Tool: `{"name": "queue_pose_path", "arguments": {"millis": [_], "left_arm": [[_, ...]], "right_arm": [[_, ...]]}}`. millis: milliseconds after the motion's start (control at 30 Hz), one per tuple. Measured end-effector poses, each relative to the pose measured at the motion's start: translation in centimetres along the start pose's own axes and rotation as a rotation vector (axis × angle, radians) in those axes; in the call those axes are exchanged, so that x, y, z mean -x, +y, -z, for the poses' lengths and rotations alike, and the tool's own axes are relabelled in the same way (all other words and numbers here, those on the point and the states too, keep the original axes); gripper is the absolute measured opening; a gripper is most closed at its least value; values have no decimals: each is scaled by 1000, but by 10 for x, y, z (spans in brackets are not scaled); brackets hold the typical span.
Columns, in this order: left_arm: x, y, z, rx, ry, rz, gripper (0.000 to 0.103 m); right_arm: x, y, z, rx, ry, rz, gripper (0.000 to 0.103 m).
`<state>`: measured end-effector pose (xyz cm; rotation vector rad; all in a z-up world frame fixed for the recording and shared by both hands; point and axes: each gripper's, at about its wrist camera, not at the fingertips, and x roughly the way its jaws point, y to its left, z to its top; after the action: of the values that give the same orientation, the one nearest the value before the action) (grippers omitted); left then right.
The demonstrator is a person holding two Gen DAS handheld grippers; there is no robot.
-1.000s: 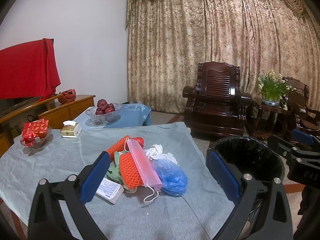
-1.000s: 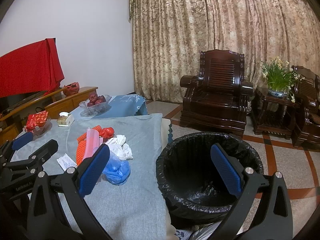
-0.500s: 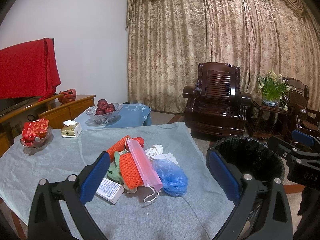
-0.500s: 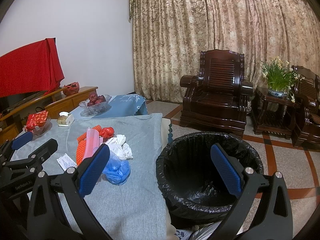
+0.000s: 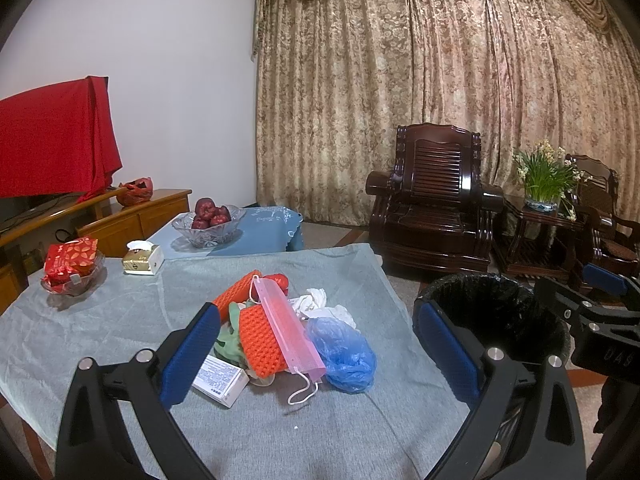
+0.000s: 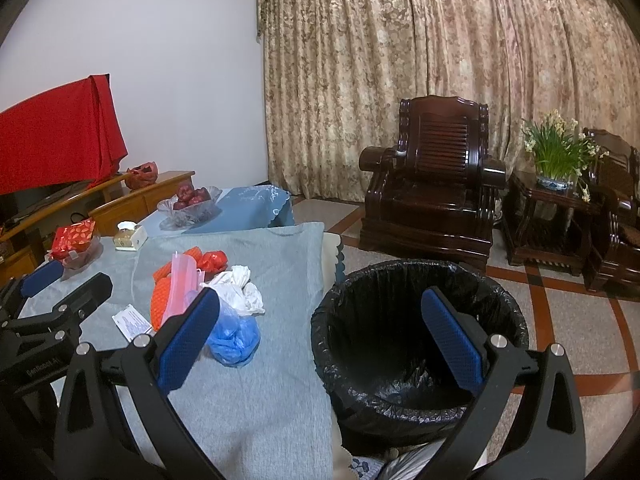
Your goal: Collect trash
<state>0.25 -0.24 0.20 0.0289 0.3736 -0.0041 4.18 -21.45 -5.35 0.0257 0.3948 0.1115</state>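
A heap of trash lies on the grey tablecloth (image 5: 120, 320): orange foam netting (image 5: 260, 340), a pink face mask (image 5: 288, 328), a blue plastic bag (image 5: 344, 352), crumpled white tissue (image 5: 320, 304) and a small white box (image 5: 220, 380). My left gripper (image 5: 316, 348) hovers open just short of the heap, nothing between its fingers. In the right wrist view the same blue plastic bag (image 6: 236, 340) and tissue (image 6: 240, 288) lie left of the black-lined trash bin (image 6: 400, 308). My right gripper (image 6: 320, 336) hangs open over the bin's near-left rim, holding nothing.
A glass bowl of red fruit (image 5: 210, 220), a tissue box (image 5: 142, 258) and a dish of red packets (image 5: 72, 268) stand at the table's far side. Beyond the bin are a dark wooden armchair (image 5: 436, 204) and a side table with a flower pot (image 5: 544, 184).
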Motion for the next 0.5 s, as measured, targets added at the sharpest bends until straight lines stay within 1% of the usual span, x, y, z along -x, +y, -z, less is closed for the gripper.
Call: {"name": "queue_pose_path", "arguments": {"millis": [500], "left_arm": [[0, 0, 0, 0, 1, 0, 97]], "right_arm": [[-1, 0, 0, 0, 2, 1, 98]]}}
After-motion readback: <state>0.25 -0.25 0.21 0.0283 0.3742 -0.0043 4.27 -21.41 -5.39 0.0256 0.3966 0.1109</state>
